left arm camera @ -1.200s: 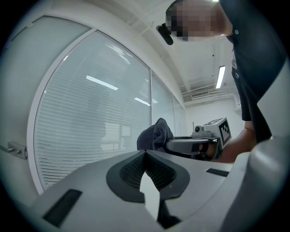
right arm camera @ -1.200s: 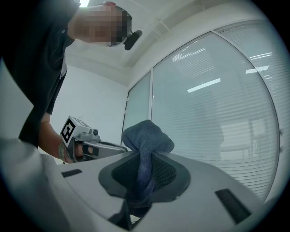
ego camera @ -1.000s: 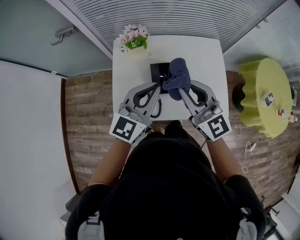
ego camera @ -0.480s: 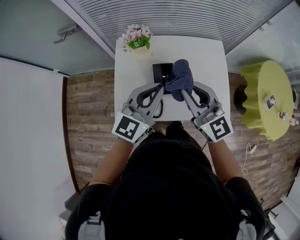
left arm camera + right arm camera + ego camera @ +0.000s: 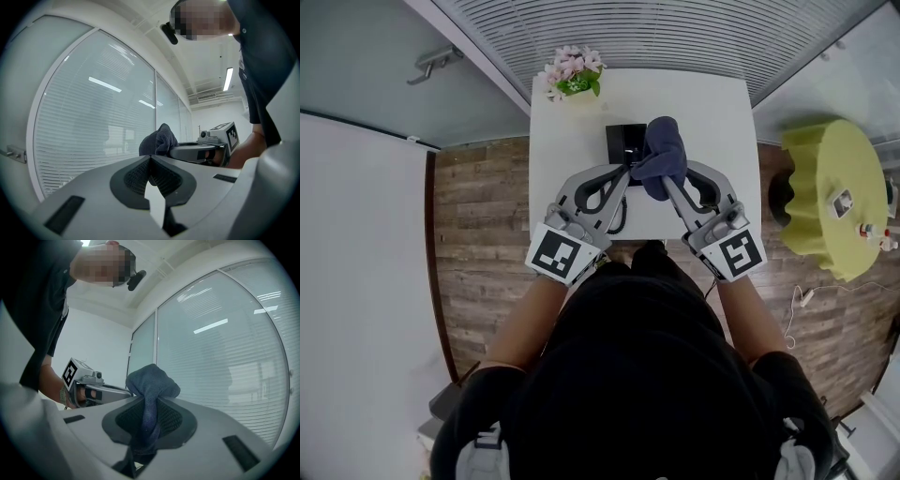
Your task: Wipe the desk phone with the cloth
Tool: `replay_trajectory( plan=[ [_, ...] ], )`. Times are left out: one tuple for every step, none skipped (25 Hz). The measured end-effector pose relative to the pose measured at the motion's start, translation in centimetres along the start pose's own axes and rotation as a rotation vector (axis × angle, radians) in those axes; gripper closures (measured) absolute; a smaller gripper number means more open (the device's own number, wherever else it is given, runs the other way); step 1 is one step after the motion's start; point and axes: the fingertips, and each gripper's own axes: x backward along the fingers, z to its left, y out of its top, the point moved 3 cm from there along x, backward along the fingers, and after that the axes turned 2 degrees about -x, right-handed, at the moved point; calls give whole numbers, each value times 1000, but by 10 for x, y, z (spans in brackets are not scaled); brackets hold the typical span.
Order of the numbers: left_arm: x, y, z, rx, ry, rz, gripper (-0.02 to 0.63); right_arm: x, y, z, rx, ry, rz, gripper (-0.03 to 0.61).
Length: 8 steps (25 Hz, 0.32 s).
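the main risk, as i judge it, is that the cloth [image 5: 151, 380] is pinched only by a narrow fold, so a hard drag across the desk phone [image 5: 622, 141] could pull it out of the right gripper [image 5: 146, 408], or the bunched wad could shove the light phone along the white table [image 5: 712, 122] towards the flowers [image 5: 570, 73]. the coiled cord [image 5: 616, 217] near the table's front edge could also catch a jaw if a stroke runs low. the right jaws are closed tight on the dark blue cloth, which bulges up past their tips and hangs down between the pads. the left gripper [image 5: 150, 160] has its jaws pressed together with nothing visible between them, its tips just beside the phone's near edge. in the head view the phone sits mid-table, with the cloth over its right side, ahead of both grippers' tips.
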Motion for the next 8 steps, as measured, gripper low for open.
replay_trajectory(
  plan=[
    [0, 1, 0, 1, 2, -3, 603, 0, 0, 0, 1, 3, 2, 500],
    [0, 2, 0, 3, 5, -8, 603, 0, 0, 0, 3, 4, 3, 500],
    [0, 2, 1, 2, 5, -8, 603, -1, 0, -1, 6, 4, 3, 500],
    [0, 1, 1, -2, 2, -2, 603, -1, 0, -1, 8, 4, 3, 500],
    [0, -1, 1, -5, 2, 3, 603, -2, 0, -2, 9, 4, 4, 500],
    [1, -2, 1, -2, 5, 2, 603, -2, -1, -2, 9, 5, 4, 500],
    [1, -2, 2, 2, 11, -2, 603, -2, -2, -2, 8, 7, 5, 500],
    [1, -2, 2, 7, 17, -7, 603, -1, -2, -2, 6, 9, 6, 500]
  ],
)
